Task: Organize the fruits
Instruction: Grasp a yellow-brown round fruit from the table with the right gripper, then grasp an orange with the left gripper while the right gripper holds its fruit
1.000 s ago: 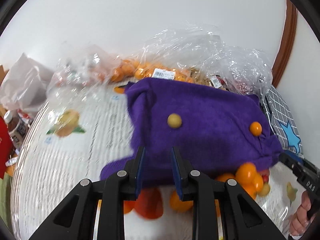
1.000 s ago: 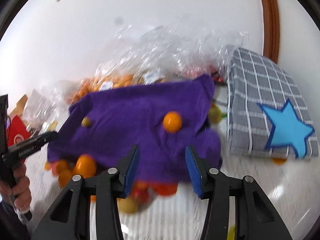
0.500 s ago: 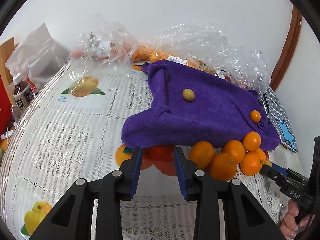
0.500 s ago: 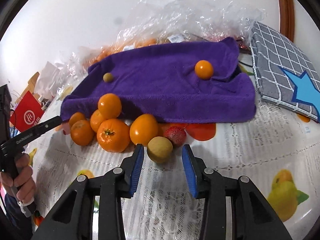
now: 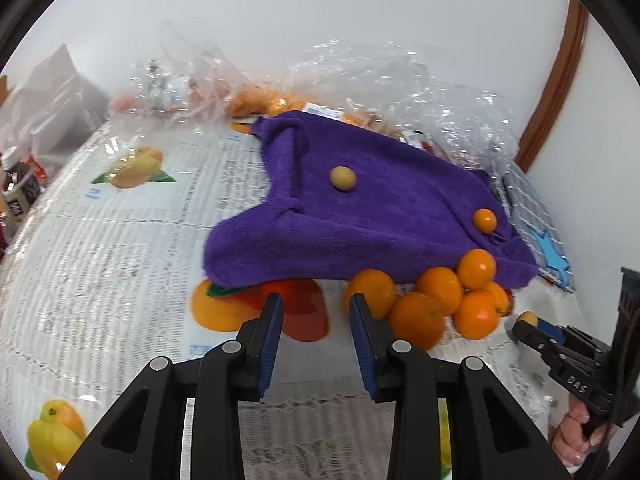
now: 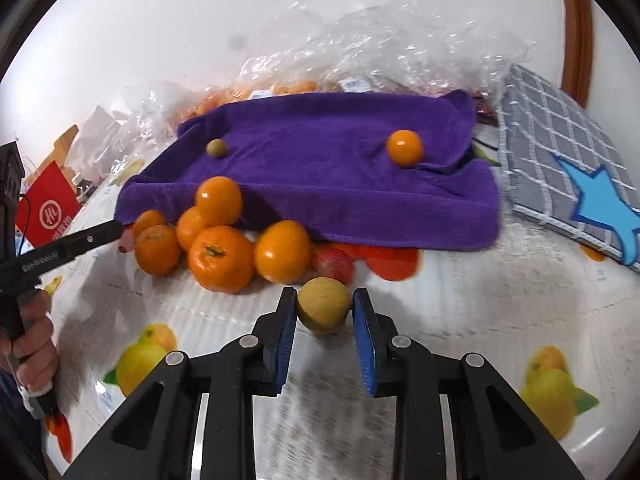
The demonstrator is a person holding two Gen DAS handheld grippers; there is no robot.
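A tan round fruit (image 6: 323, 310) sits between the blue pads of the right gripper (image 6: 325, 312), at 6 o'clock from the pile of oranges (image 6: 224, 248) on the fruit-print tablecloth (image 6: 460, 320). Half a second ago the fruit lay just ahead of the fingertips; now the jaws flank it, the left pad touching or nearly so, the right pad a sliver off, so a firm grip cannot be confirmed. A red fruit (image 6: 334, 265) lies just behind it, at 12 o'clock. The purple towel (image 6: 340, 184) beyond carries a small orange (image 6: 404, 148) at 2 o'clock and a small olive-coloured fruit (image 6: 216, 147) at 10 o'clock. The left gripper (image 5: 316, 312) hangs open over the cloth, nothing between its pads, closer to the towel's near edge than before. A grey checked cloth with a blue star (image 6: 560, 152) lies at 3 o'clock; clear plastic bags (image 6: 380, 48) crowd the wall.
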